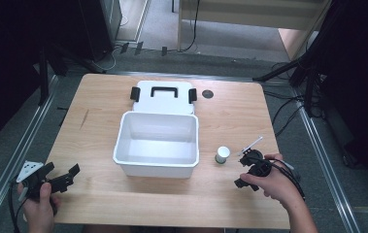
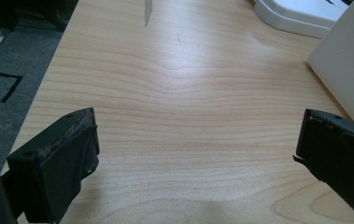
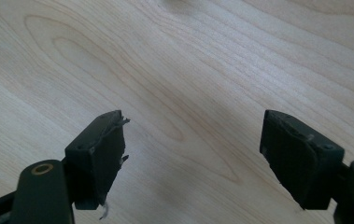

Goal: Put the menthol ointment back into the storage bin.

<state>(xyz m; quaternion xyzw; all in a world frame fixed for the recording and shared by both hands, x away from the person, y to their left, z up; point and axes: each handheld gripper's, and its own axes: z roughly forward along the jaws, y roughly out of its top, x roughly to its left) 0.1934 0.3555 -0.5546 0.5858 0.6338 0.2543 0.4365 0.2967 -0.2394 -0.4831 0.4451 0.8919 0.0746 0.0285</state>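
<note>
A white open bin (image 1: 123, 145) stands in the middle of the wooden table (image 1: 99, 194), and its lid (image 1: 163, 94) with a black handle lies flat just behind it. A small white-capped bottle (image 1: 222, 155) stands upright to the right of the bin. My right gripper (image 1: 242, 171) sits just right of the bottle, low over the wood, jaws open with nothing between them (image 3: 193, 149). At the near left corner, my left gripper (image 1: 64, 171) points toward the bin, also open and empty (image 2: 195, 154). The bin's wall (image 2: 347, 60) shows at the right of the left gripper view.
A thin white stick (image 1: 250, 144) lies on the table beyond my right gripper. A small black disc (image 1: 208, 93) sits to the right of the lid. Metal rails run along both sides of the table, with cables and dark stands on the floor.
</note>
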